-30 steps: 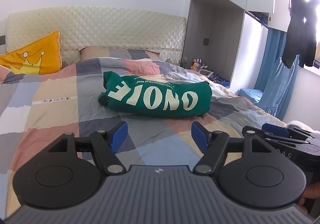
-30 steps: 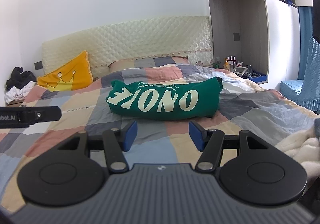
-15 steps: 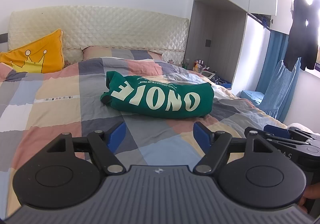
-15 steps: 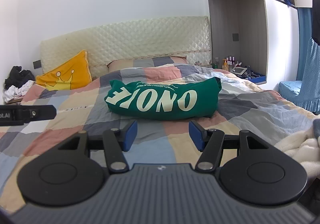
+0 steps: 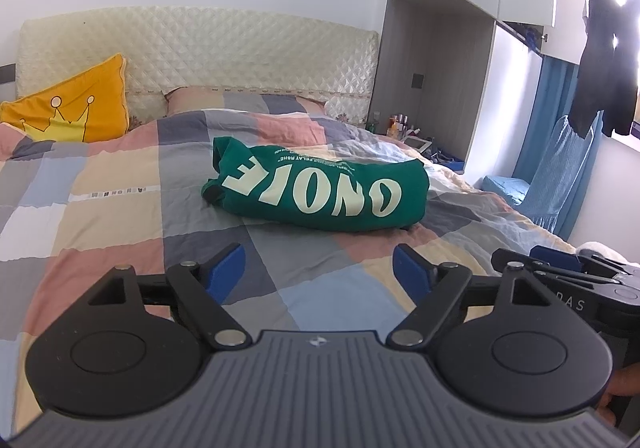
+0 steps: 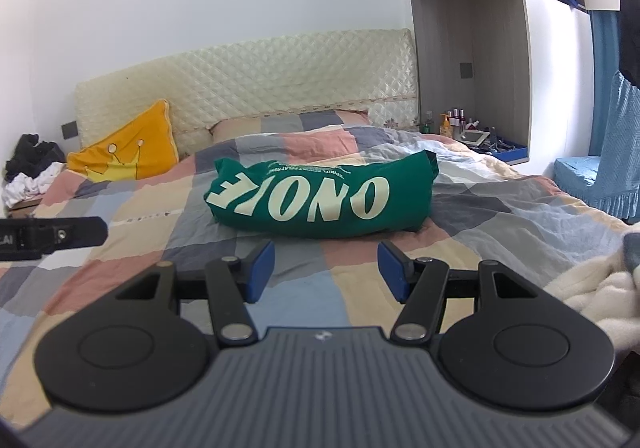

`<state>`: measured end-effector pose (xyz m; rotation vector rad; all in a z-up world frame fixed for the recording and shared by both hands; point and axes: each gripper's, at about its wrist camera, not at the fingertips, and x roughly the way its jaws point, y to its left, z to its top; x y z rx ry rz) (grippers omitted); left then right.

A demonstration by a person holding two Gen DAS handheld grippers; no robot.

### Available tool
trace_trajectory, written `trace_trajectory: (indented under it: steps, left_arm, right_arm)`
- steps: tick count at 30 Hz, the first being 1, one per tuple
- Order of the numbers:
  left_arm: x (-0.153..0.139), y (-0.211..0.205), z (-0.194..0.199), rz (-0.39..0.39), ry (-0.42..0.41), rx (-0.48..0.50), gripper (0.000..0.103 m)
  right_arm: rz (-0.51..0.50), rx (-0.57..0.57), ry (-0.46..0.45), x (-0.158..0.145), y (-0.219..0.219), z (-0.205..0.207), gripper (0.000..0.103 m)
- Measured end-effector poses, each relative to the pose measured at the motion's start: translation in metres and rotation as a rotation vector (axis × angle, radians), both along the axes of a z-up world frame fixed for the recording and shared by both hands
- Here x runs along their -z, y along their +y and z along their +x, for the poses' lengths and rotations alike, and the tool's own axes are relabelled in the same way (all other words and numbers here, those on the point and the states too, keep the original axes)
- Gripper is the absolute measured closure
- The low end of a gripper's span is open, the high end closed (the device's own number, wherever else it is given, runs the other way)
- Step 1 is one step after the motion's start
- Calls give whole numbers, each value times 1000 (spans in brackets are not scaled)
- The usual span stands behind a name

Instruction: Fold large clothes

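A green garment with large cream letters (image 5: 320, 191) (image 6: 320, 197) lies folded into a thick bundle in the middle of the patchwork quilt (image 5: 120, 183) (image 6: 152, 215). My left gripper (image 5: 319, 268) hovers over the quilt well short of the bundle, its jaws opening with nothing between them. My right gripper (image 6: 326, 266) is also short of the bundle, open and empty. In the left wrist view the right gripper shows at the right edge (image 5: 560, 268); the left gripper's tip shows at the left of the right wrist view (image 6: 60, 234).
A yellow crown cushion (image 5: 72, 111) (image 6: 128, 151) leans on the quilted headboard (image 5: 240, 55). A wardrobe niche with bottles (image 6: 456, 123) stands at the right, beside a blue-covered chair (image 6: 592, 183). Clothes are piled at the far left (image 6: 28, 167). A white fluffy blanket (image 6: 592, 288) lies near right.
The left gripper's blue pads have spread a little further apart. Both grippers have stayed where they were, and the green bundle has not moved.
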<state>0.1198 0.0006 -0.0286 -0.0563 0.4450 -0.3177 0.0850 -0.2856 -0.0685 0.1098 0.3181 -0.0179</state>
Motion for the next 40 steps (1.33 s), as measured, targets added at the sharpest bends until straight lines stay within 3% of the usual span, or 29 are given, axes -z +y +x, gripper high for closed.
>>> trace_trajectory:
  steps: [2, 5, 6, 19, 40]
  left_arm:
    - [0, 1, 0, 0, -1, -7, 9]
    - [0, 5, 0, -5, 2, -14, 4]
    - [0, 6, 0, -7, 5, -21, 3]
    - [-2, 9, -1, -3, 14, -31, 1]
    - [2, 9, -1, -8, 24, -26, 1]
  right_arm:
    - [6, -7, 3, 0, 0, 1, 42]
    - [30, -19, 10, 0, -2, 4, 10]
    - [39, -19, 1, 0, -3, 3, 8]
    - [27, 20, -34, 0, -1, -4, 8]
    - [26, 26, -14, 2, -2, -3, 8]
